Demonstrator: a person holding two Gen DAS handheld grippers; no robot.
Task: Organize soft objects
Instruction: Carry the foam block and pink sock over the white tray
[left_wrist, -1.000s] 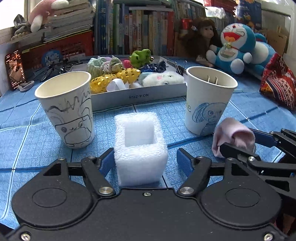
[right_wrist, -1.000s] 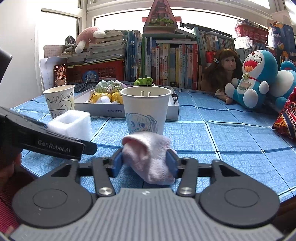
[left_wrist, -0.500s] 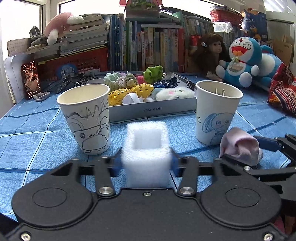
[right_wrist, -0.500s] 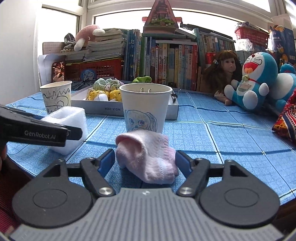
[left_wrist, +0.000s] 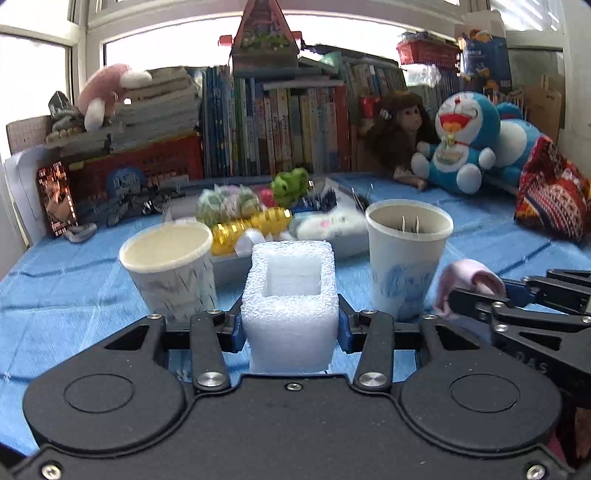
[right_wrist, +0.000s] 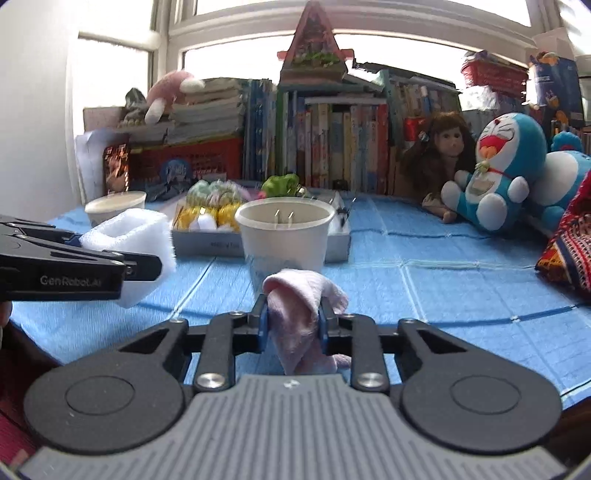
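My left gripper (left_wrist: 290, 325) is shut on a white hollow foam block (left_wrist: 291, 295) and holds it above the blue cloth, in front of two paper cups. My right gripper (right_wrist: 291, 323) is shut on a pink sock (right_wrist: 301, 314), which droops between the blue pads. The left cup (left_wrist: 170, 264) has a black doodle; the right cup (left_wrist: 406, 258) has a blue drawing and also shows in the right wrist view (right_wrist: 282, 236). The foam block shows in the right wrist view (right_wrist: 129, 243) at the left. The sock shows in the left wrist view (left_wrist: 469, 282) at the right.
A grey tray (left_wrist: 347, 245) of small soft toys stands behind the cups. Books, a red crate (left_wrist: 140, 173), a doll (left_wrist: 397, 136) and a Doraemon plush (left_wrist: 469, 144) line the back. A red patterned cloth (left_wrist: 554, 195) lies at the right.
My left gripper closed on the foam block and lifted it. My right gripper, open half a second ago, closed on the pink sock and raised it.
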